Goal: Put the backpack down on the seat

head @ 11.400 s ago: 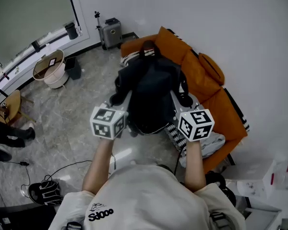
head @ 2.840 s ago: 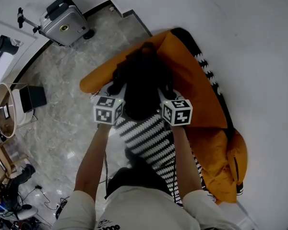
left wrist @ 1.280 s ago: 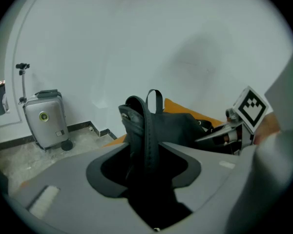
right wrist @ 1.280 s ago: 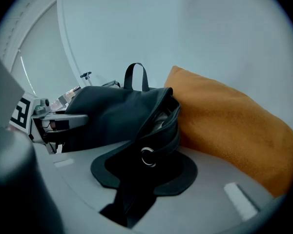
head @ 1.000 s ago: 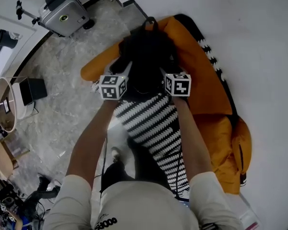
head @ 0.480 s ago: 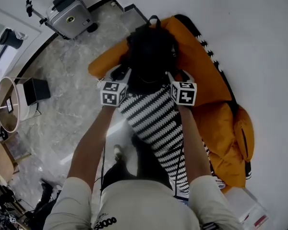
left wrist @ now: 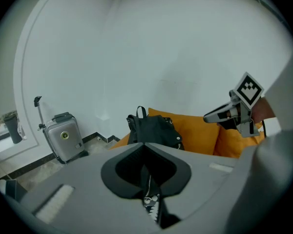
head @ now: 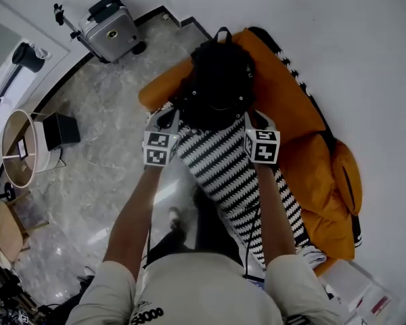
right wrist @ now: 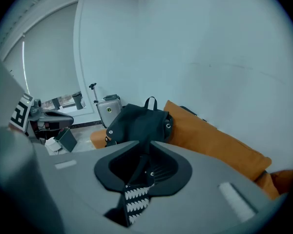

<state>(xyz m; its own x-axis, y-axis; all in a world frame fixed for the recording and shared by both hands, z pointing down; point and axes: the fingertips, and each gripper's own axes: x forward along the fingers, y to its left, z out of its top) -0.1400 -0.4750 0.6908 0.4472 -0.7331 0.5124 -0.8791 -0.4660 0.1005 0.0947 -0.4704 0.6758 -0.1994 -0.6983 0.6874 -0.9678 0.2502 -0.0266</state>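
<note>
The black backpack (head: pixel 220 80) stands upright on the orange sofa's seat (head: pixel 159 93), leaning on the back cushion (head: pixel 284 93), handle up. It also shows in the left gripper view (left wrist: pixel 154 130) and the right gripper view (right wrist: pixel 136 123). My left gripper (head: pixel 168 117) is shut and empty, just short of the backpack's left side. My right gripper (head: pixel 255 119) hovers off its right side, its jaws closing with nothing between them. Both grippers are clear of the bag, above the black-and-white striped throw (head: pixel 223 168).
A silver suitcase (head: pixel 111 22) stands on the marble floor left of the sofa. A round basket (head: pixel 20 147) and a black bin (head: pixel 59 131) sit further left. An orange cushion (head: pixel 345 175) lies at the sofa's right end, against the white wall.
Both grippers have drawn back from the backpack's sides toward me and their jaws have come together. The backpack stays upright on the seat.
</note>
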